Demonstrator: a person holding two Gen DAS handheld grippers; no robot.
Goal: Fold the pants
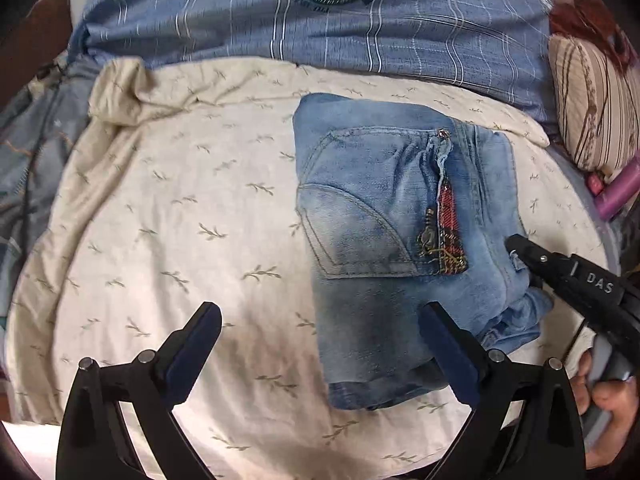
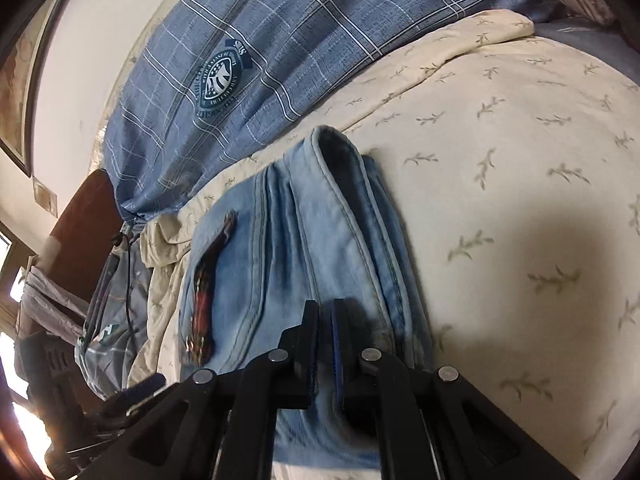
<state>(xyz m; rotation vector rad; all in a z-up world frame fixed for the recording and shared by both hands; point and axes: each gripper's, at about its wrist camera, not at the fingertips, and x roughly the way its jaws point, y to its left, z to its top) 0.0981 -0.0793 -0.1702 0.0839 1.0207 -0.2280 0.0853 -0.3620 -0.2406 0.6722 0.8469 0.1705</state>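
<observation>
Light blue jeans [image 1: 380, 200] lie folded into a compact rectangle on a cream leaf-print sheet [image 1: 180, 200], back pocket and a red plaid patch [image 1: 448, 220] facing up. My left gripper [image 1: 320, 308] hovers open and wide over the fold's near left corner, nothing between its fingers. My right gripper [image 1: 514, 244] comes in from the right, its tip on the jeans' right edge. In the right wrist view the right gripper [image 2: 326, 308] has its jaws together above the jeans [image 2: 288, 240]. I see no cloth pinched between the pads.
A blue plaid blanket [image 1: 320, 20] is bunched along the far side of the bed. A striped pillow [image 1: 596, 112] and a purple object [image 1: 618, 192] sit at the right. Grey cloth [image 1: 32, 140] hangs at the left. A person's hand [image 1: 608, 400] holds the right gripper's handle.
</observation>
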